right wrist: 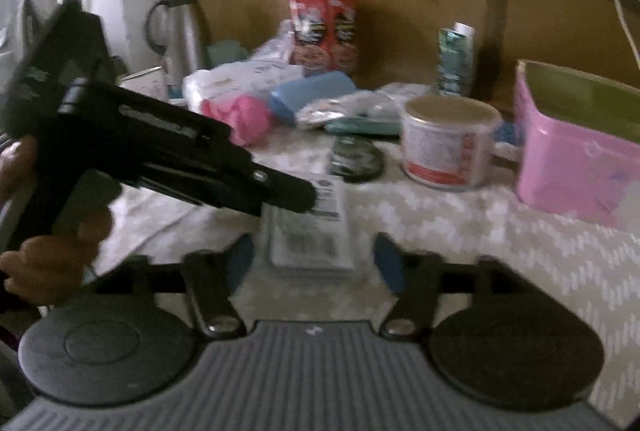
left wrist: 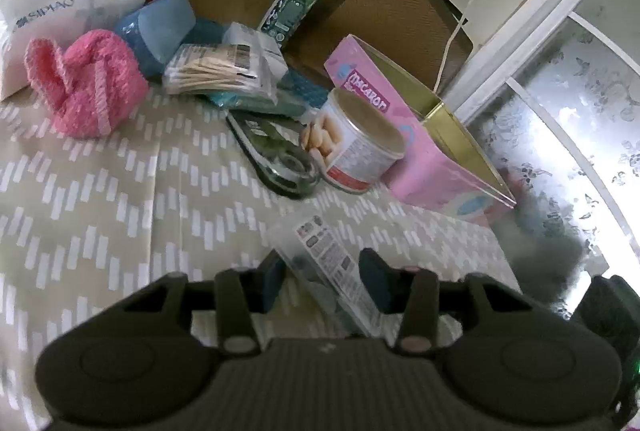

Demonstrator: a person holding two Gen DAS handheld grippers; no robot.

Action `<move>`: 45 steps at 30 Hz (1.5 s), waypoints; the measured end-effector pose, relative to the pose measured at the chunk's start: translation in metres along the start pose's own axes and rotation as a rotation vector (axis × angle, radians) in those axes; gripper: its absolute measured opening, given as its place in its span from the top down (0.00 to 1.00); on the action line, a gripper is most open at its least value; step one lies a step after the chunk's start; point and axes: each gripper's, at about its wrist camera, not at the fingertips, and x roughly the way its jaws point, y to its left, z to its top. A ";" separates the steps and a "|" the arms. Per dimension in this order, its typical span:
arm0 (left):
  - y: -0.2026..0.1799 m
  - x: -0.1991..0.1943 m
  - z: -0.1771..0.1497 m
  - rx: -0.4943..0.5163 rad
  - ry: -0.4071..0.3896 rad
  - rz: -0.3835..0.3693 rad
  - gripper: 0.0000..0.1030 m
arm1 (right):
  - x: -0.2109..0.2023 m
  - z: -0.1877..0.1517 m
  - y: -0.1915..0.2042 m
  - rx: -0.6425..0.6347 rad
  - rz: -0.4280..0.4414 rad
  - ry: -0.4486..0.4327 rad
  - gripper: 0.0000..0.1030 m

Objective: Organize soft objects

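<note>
Left wrist view: left gripper [left wrist: 326, 271] low over the tabletop [left wrist: 100, 199], which is covered in a chevron-patterned cloth. Jaws clenched, as far as can be judged, on a clear packet [left wrist: 320, 251] with a printed label, one dark pad against each long edge. Packet lying slantwise on the cloth, near end hidden under the gripper body. Beyond it, a round tin [left wrist: 360, 143] tipped against a pink box [left wrist: 432, 167], with a dark glass dish [left wrist: 280, 163] just beside the tin. Farther left, a pink knitted piece [left wrist: 84, 87] resting on the cloth, near a blue case [left wrist: 160, 27] and a bundle of wooden sticks [left wrist: 216, 71].

Right wrist view, blurred: right gripper [right wrist: 316, 259] straddling the near end of the same packet, jaws released, a gap showing between each blue pad and the packet's sides. Left gripper reaching in from the left in a person's hand [right wrist: 60, 247], tip on the packet's far corner. Tin and pink box standing behind to the right, pink knitted piece farther back.
</note>
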 end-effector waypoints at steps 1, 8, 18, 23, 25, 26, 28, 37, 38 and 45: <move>-0.001 0.001 0.000 0.003 0.005 0.003 0.71 | 0.000 0.000 -0.002 0.018 0.011 0.003 0.31; -0.035 -0.002 0.016 0.100 -0.011 -0.057 0.79 | -0.013 -0.003 -0.004 0.018 -0.004 -0.067 0.44; -0.150 0.068 0.090 0.393 -0.070 -0.137 0.76 | -0.053 0.033 -0.058 -0.027 -0.321 -0.332 0.43; -0.169 0.117 0.102 0.404 -0.063 -0.035 0.61 | -0.035 0.051 -0.103 0.011 -0.483 -0.326 0.42; -0.162 0.110 0.098 0.385 -0.059 -0.058 0.61 | -0.033 0.051 -0.113 0.051 -0.514 -0.298 0.42; -0.157 0.098 0.093 0.389 -0.069 -0.083 0.61 | -0.038 0.049 -0.116 0.077 -0.494 -0.310 0.42; -0.146 0.074 0.082 0.404 -0.108 -0.094 0.58 | -0.050 0.042 -0.112 0.110 -0.449 -0.334 0.42; -0.016 -0.049 0.016 0.258 -0.159 0.074 0.57 | -0.046 0.040 -0.055 0.070 -0.206 -0.317 0.44; 0.003 -0.061 0.011 0.209 -0.167 0.114 0.57 | -0.040 0.042 -0.045 0.047 -0.170 -0.295 0.45; 0.084 -0.109 0.000 0.014 -0.333 0.393 0.57 | 0.040 0.072 0.021 -0.066 0.065 -0.097 0.49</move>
